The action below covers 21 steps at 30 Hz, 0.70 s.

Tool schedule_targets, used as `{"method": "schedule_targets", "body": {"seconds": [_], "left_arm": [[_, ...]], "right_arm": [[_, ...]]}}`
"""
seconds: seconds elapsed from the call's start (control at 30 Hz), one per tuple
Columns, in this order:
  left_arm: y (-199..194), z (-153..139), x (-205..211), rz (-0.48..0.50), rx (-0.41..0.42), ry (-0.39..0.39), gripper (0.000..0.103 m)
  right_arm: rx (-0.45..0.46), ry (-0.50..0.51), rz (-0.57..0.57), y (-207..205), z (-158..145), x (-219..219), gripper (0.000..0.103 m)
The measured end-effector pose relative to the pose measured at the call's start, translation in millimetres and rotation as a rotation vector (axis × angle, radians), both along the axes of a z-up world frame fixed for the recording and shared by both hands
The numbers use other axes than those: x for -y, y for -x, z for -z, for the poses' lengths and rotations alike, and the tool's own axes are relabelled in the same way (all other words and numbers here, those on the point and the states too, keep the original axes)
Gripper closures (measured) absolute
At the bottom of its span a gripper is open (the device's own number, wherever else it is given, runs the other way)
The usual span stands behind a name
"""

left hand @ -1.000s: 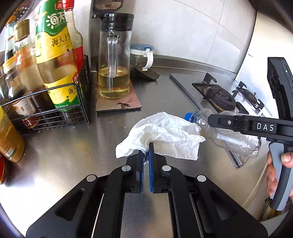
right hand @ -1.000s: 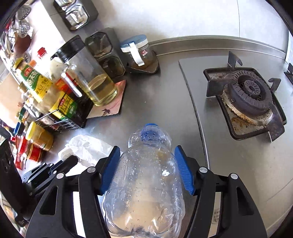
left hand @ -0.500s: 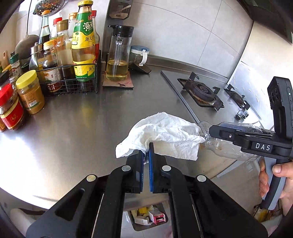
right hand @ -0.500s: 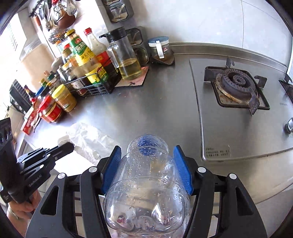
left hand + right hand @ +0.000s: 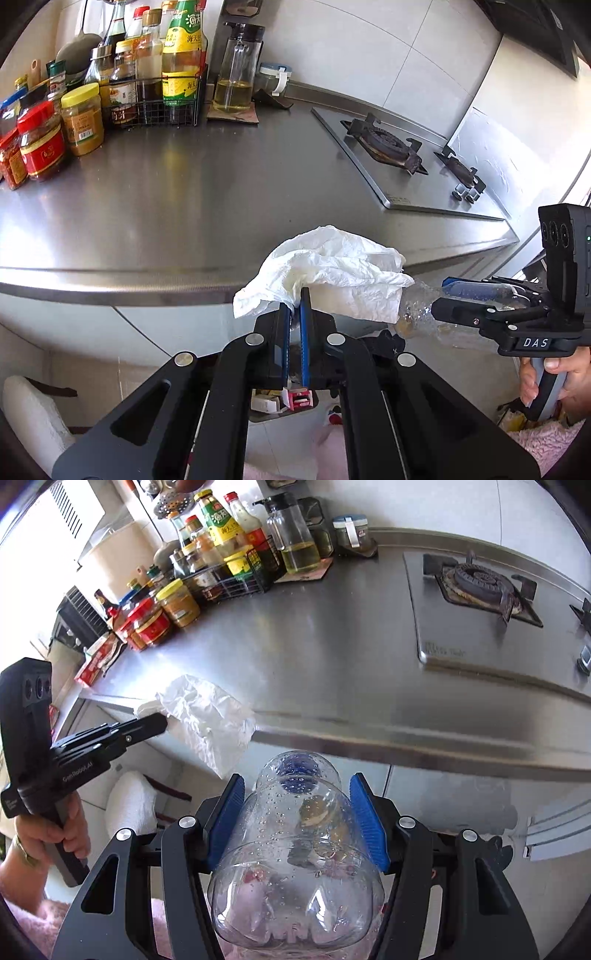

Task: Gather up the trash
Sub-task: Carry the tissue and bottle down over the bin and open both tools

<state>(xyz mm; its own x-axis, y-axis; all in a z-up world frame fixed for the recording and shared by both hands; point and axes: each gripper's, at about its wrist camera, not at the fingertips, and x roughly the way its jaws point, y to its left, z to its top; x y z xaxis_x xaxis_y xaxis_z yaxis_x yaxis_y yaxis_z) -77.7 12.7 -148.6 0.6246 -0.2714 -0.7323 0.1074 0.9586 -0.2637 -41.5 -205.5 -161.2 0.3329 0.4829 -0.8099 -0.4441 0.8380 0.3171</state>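
1. The left gripper (image 5: 294, 301) points steeply down past the front edge of the steel countertop (image 5: 207, 192), its blue pads pressed almost together on a fold of the crumpled white paper towel (image 5: 332, 273).
2. The paper towel hangs in the air just off the countertop's front edge, bunched above and to the right of the pads, touching no surface.
3. In the right wrist view the same towel (image 5: 207, 716) shows beyond the left gripper's black fingers (image 5: 144, 727), level with the countertop's rim.
4. A hand (image 5: 48, 834) wraps the left gripper's handle from below, fingers curled around the grip, low and outside the countertop's front edge.
5. The right gripper (image 5: 295, 812) also tilts down in front of the countertop, its jaws spread wide around the clear plastic bottle (image 5: 295, 867), with each blue pad against a side of the bottle.
6. The bottle lies along the gripper's fingers with its blue cap (image 5: 297, 771) pointing away from the camera toward the countertop's edge; droplets cling to its inside wall.
7. In the left wrist view the bottle (image 5: 417, 314) sticks out of the right gripper (image 5: 443, 301) just beside the paper towel, its far end hidden behind the towel.
8. The hand on the right gripper's handle (image 5: 557, 380) sits lower than the countertop, thumb across the grip.
9. A gas hob (image 5: 388, 144) is set into the countertop at the right, and a wire rack of sauce bottles (image 5: 159, 99) stands at its back left, well apart from both grippers.
10. Below the countertop's front edge, under the left gripper, small cartons (image 5: 284, 400) lie in an open container; what kind I cannot tell.
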Motion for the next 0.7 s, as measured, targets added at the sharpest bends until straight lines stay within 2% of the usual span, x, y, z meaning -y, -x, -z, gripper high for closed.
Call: {"method": "schedule_targets", "body": {"seconds": [0.17, 0.33, 0.43, 0.63, 0.7], "left_arm": [[18.5, 35.2, 4.4, -0.008, -0.094, -0.006, 0.100], [23.1, 86.4, 6.8, -0.027, -0.215, -0.022, 0.100], [18.7, 117.0, 6.3, -0.043, -0.284, -0.002, 0.100], [4.4, 185.7, 13.3, -0.051, -0.415, -0.016, 0.100], [-1.7, 207.9, 13.5, -0.065, -0.453, -0.010, 0.100]], "right_arm": [[-0.073, 0.062, -0.040, 20.2, 38.5, 2.2, 0.043], [-0.151, 0.130, -0.047, 27.9, 87.1, 2.5, 0.043], [-0.209, 0.162, -0.041, 29.4, 121.6, 2.2, 0.043], [-0.324, 0.183, 0.008, 29.9, 194.4, 2.9, 0.043], [-0.353, 0.156, 0.034, 29.0, 215.0, 3.3, 0.043]]}}
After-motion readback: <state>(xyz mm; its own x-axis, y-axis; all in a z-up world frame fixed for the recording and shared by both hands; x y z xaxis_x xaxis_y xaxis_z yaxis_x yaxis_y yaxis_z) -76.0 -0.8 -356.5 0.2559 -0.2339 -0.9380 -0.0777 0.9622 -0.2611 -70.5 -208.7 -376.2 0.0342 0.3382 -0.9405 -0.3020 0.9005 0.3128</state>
